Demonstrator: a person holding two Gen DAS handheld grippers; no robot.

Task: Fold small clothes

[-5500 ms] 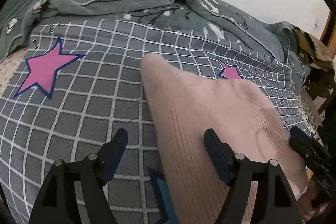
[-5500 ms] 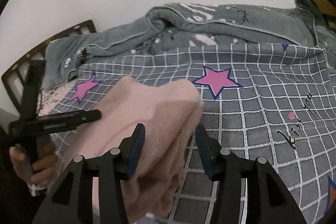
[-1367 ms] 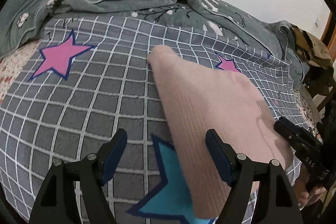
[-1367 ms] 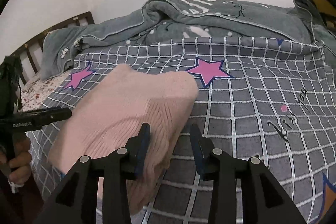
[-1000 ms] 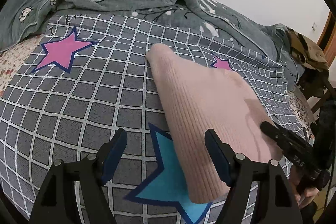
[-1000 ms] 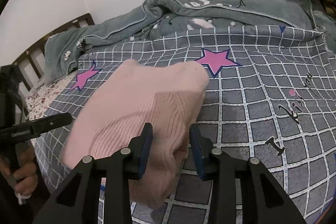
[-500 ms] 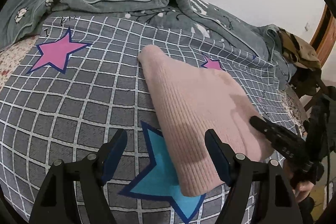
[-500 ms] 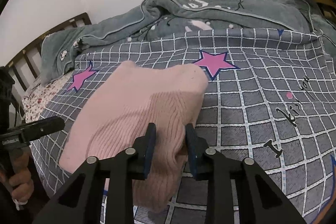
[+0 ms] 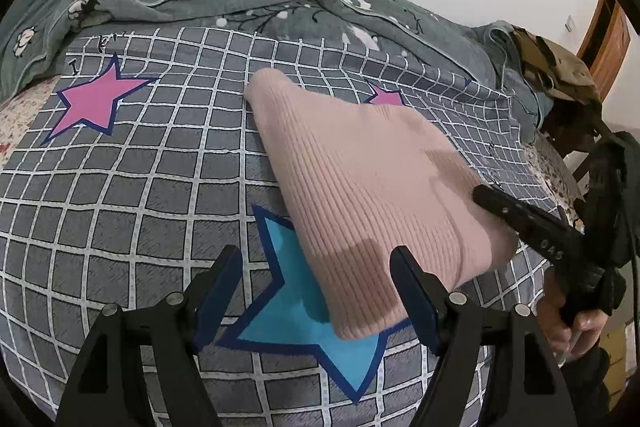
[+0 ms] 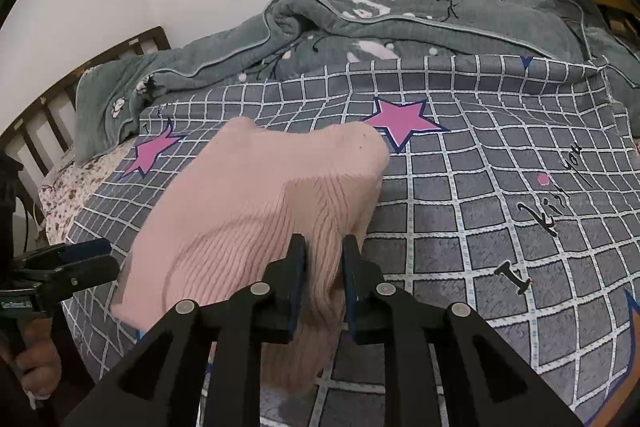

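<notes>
Pink ribbed sweater (image 9: pixel 368 187), folded into a thick bundle, lying on a grey checked bedsheet (image 9: pixel 140 187) printed with stars; its near end covers part of a blue star (image 9: pixel 288 311), and a pink star (image 10: pixel 402 121) sits just beyond its far right corner. A second pink star (image 9: pixel 90 99) lies well to the left of the bundle in the left wrist view. Left gripper (image 9: pixel 316 291): tongs spread wide, holding nothing, hovering at the near edge of the sheet with the right finger just beside the sweater's near corner. Right gripper (image 10: pixel 323 279): tongs pressed close, pinching a fold of the sweater's near right edge; pink knit fills the narrow gap between them. In the left wrist view the right gripper shows as a dark arm at the sweater's right edge, with the person's hand (image 9: pixel 576 327) below it. Grey-green blanket (image 10: pixel 360 31), rumpled, heaped along the far side of the bed. Dark wooden bed rail (image 10: pixel 80 67) at far left in the right wrist view. Tan and brown cloth (image 9: pixel 556 67) piled at the far right. Lettering printed on the sheet to the right of the sweater (image 10: pixel 554 199).
</notes>
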